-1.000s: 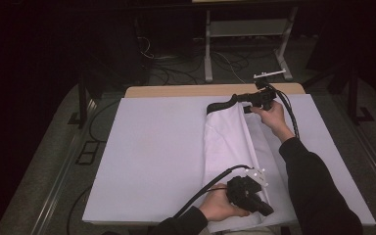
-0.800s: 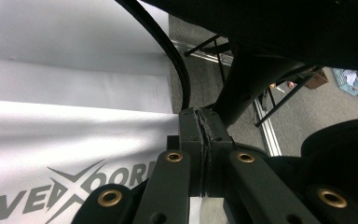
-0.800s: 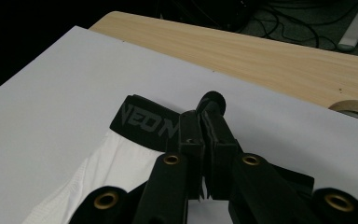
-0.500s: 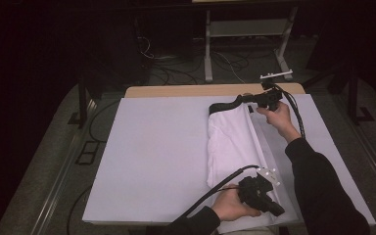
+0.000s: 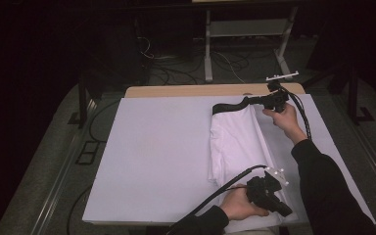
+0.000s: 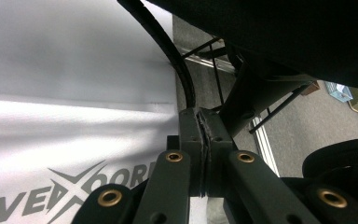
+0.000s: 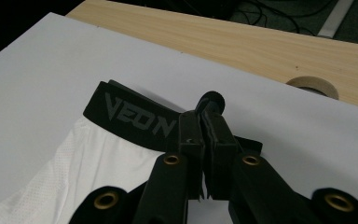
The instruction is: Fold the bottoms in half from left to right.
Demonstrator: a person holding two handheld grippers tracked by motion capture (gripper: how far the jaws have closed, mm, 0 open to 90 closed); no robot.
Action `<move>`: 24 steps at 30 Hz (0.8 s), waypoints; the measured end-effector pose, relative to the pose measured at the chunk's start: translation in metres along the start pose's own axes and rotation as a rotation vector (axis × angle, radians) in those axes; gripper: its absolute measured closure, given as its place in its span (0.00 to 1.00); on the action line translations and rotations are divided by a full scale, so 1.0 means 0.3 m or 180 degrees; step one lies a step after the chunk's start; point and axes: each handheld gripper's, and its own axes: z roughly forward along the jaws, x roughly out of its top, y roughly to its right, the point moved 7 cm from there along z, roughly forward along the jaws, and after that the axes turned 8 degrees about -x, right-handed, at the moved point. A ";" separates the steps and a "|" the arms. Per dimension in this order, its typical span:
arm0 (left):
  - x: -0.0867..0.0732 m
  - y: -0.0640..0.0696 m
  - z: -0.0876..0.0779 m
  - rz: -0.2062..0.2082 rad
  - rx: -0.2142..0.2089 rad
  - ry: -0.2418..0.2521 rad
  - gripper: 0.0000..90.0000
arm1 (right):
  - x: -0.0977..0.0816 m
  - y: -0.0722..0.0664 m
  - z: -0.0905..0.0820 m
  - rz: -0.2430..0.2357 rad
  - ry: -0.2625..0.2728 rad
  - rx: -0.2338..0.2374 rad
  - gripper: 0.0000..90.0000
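With both grippers' jaws clamped on the white shorts [image 5: 235, 147], left gripper [image 5: 269, 192] at the hem, right gripper [image 5: 267, 101] at the waistband [image 7: 135, 119], we are mid-fold and next need to lay them flat near the bench's right edge.

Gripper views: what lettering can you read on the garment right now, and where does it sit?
"VEON", cut off by the right gripper: grey letters on the black waistband.
"VEXOOR", partly hidden behind the left gripper: grey print on the white fabric.
High view: no lettering is legible.
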 end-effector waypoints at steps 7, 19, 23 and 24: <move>0.011 -0.015 0.015 -0.0064 -0.0011 0.0028 0.98 | -0.011 0.010 0.004 -0.0013 -0.0023 -0.0018 0.95; 0.020 -0.040 0.049 -0.0146 -0.0111 0.0039 0.96 | -0.041 0.043 0.007 0.0013 -0.0063 -0.0068 0.93; 0.021 -0.045 0.051 -0.0134 -0.0058 0.0085 0.73 | -0.054 0.065 0.011 0.0210 -0.0066 -0.0117 0.76; 0.023 -0.043 0.050 -0.0121 -0.0061 0.0116 0.73 | -0.054 0.065 0.011 0.0210 -0.0066 -0.0117 0.76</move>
